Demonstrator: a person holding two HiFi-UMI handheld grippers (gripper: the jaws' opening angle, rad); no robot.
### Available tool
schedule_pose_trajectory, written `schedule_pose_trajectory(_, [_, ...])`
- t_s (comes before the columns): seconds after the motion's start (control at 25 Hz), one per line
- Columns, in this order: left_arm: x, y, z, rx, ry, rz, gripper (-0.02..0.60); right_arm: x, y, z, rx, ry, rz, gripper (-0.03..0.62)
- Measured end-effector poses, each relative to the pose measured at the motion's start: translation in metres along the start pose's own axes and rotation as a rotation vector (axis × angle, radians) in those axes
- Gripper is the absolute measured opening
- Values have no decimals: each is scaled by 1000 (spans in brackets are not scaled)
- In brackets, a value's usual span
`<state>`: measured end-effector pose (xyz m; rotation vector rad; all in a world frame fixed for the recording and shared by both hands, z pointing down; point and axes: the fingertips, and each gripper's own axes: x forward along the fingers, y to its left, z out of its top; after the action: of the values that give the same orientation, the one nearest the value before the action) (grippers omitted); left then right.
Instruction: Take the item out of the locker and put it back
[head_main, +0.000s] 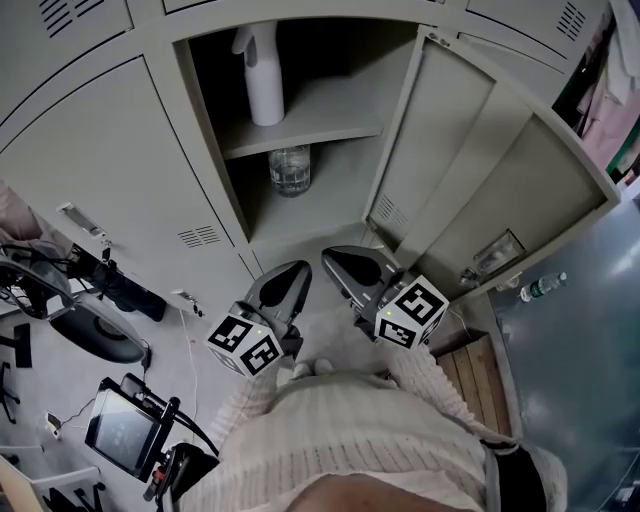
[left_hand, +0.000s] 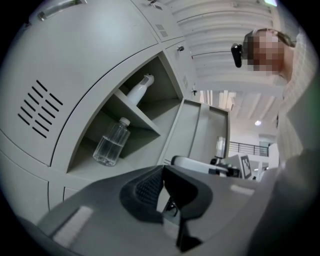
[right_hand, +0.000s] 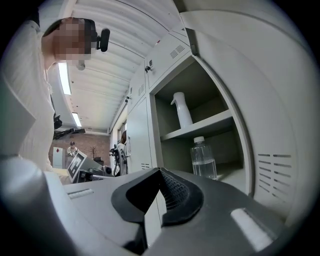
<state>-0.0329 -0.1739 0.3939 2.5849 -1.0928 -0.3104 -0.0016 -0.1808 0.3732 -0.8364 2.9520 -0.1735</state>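
An open locker (head_main: 232, 150) holds a white spray bottle (head_main: 260, 72) upright on its upper shelf and a clear water bottle (head_main: 290, 170) with a white cap below that shelf. The same spray bottle (right_hand: 182, 109) and water bottle (right_hand: 203, 159) show in the right gripper view, and the water bottle (left_hand: 111, 142) in the left gripper view. My left gripper (head_main: 293, 275) and right gripper (head_main: 340, 262) hang side by side in front of the locker, below the water bottle and apart from it. Both are shut, tips meeting, with nothing between the jaws.
The locker door (head_main: 480, 190) swings open to the right. Closed locker doors (head_main: 110, 160) flank the opening on the left. A tablet on a stand (head_main: 125, 430) and cables lie on the floor at the left. A small bottle (head_main: 543, 287) lies at the right.
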Motion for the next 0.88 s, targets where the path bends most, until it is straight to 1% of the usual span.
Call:
schedule_pose_trajectory(0.12, [3, 0, -2, -21, 23, -19, 6, -1, -1, -1, -3, 9, -3, 0])
schedule_pose_trajectory(0.36, [7, 1, 1, -10, 24, -34, 6, 2, 0, -12, 16, 13, -3, 0])
schedule_pose_trajectory(0.6, [6, 3, 6, 2, 15, -23, 6, 7, 0, -12, -8, 30, 1, 0])
schedule_pose_trajectory(0.88, [6, 2, 8, 10, 28, -35, 6, 13, -2, -8, -31, 33, -3, 0])
